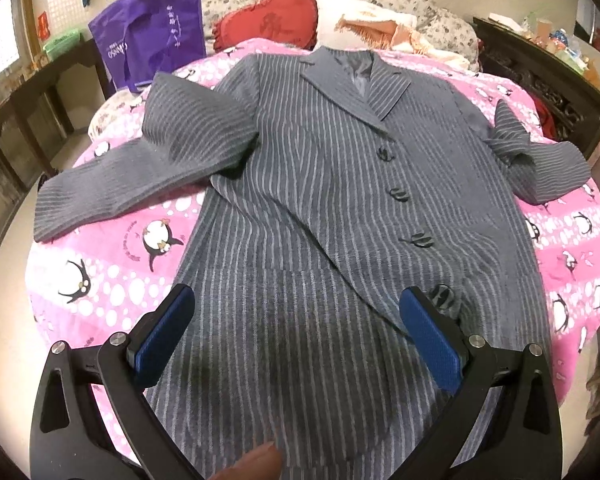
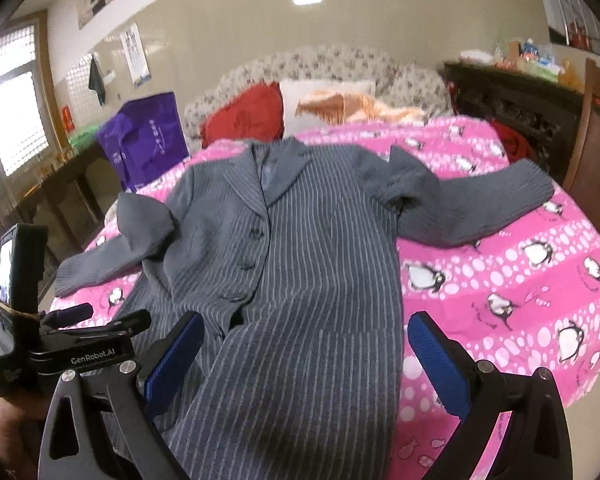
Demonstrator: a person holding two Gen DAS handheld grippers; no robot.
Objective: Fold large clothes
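A long grey pinstriped coat (image 1: pixel 320 184) lies face up and buttoned on a pink penguin-print bedspread (image 1: pixel 112 272), collar at the far end, both sleeves spread out to the sides. It also shows in the right wrist view (image 2: pixel 312 264). My left gripper (image 1: pixel 296 312) is open and empty, hovering above the coat's lower front near the hem. My right gripper (image 2: pixel 306 340) is open and empty, above the coat's lower right part. The left hand-held gripper (image 2: pixel 80 356) shows at the left of the right wrist view.
A red pillow (image 1: pixel 268 20) and a white pillow (image 1: pixel 360 14) lie at the head of the bed. A purple bag (image 1: pixel 152 32) stands at the far left. A dark wooden cabinet (image 2: pixel 516 108) with clutter stands on the right, a wooden table (image 1: pixel 32 92) on the left.
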